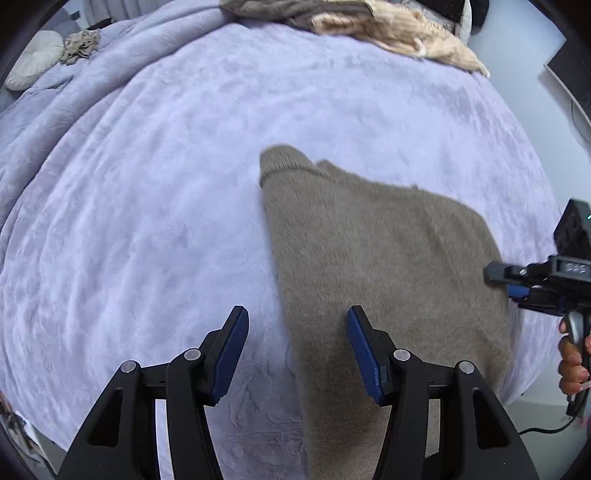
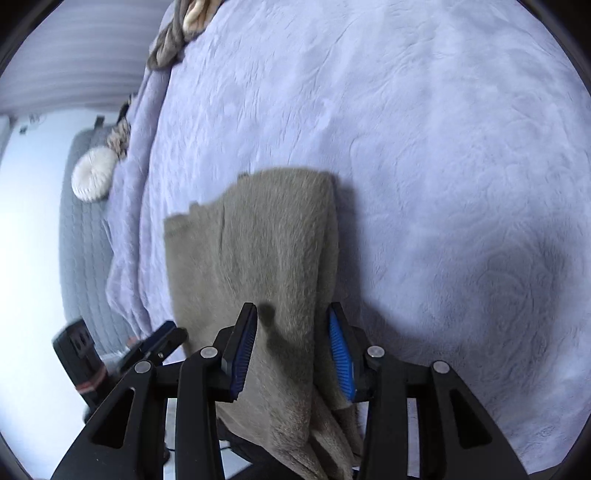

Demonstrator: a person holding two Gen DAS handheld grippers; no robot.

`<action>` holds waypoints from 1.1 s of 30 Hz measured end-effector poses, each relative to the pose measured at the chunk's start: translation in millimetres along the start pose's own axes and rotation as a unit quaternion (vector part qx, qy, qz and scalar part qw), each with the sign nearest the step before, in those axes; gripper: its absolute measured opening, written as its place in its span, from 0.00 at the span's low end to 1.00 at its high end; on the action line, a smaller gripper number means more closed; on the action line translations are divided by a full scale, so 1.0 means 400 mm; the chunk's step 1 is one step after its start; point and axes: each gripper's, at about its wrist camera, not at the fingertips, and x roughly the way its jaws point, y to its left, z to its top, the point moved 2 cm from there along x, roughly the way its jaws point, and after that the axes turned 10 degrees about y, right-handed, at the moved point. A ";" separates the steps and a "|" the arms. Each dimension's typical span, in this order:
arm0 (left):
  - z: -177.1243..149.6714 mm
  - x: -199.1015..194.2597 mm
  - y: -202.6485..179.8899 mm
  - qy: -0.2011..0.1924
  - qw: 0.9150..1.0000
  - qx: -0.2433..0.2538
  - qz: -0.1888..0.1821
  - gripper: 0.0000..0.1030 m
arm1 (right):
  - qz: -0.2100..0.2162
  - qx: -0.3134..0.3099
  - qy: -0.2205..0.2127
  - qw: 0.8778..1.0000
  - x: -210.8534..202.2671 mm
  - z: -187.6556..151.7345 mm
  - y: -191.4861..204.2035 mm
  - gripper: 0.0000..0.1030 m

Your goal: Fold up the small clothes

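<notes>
A taupe knit garment (image 1: pixel 388 251) lies folded lengthwise on the lavender blanket (image 1: pixel 147 221), one narrow end pointing up the bed and the other hanging over the near edge. My left gripper (image 1: pixel 295 321) hovers open above the garment's left edge; one finger is over the blanket, the other over the knit. My right gripper (image 2: pixel 293 306) straddles the garment (image 2: pixel 258 240) near its lower end. Its jaws stand apart, the cloth lies between and beneath them, and a finger shadow falls on the knit. In the left wrist view the right gripper (image 1: pixel 502 284) is at the garment's right edge, carried by a hand (image 1: pixel 572 362).
A heap of brown and cream fluffy clothes (image 1: pixel 388 29) lies at the far end of the bed. A round cream cushion (image 1: pixel 35 59) and a crumpled beige piece (image 1: pixel 79 46) rest at the far left. The bed's edge runs close along the garment's right side.
</notes>
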 end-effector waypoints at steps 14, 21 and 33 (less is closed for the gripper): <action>-0.030 0.119 -0.072 0.048 0.997 0.056 -0.006 0.56 | -0.225 -0.116 -0.008 0.967 0.047 0.023 0.012 0.15; -0.033 0.068 -0.029 0.051 0.998 0.026 -0.006 0.56 | -0.241 -0.093 -0.015 0.966 -0.041 -0.034 0.005 0.22; -0.148 0.069 -0.097 0.078 0.995 0.051 -0.043 0.56 | -0.259 -0.183 0.028 0.948 0.006 -0.259 0.125 0.17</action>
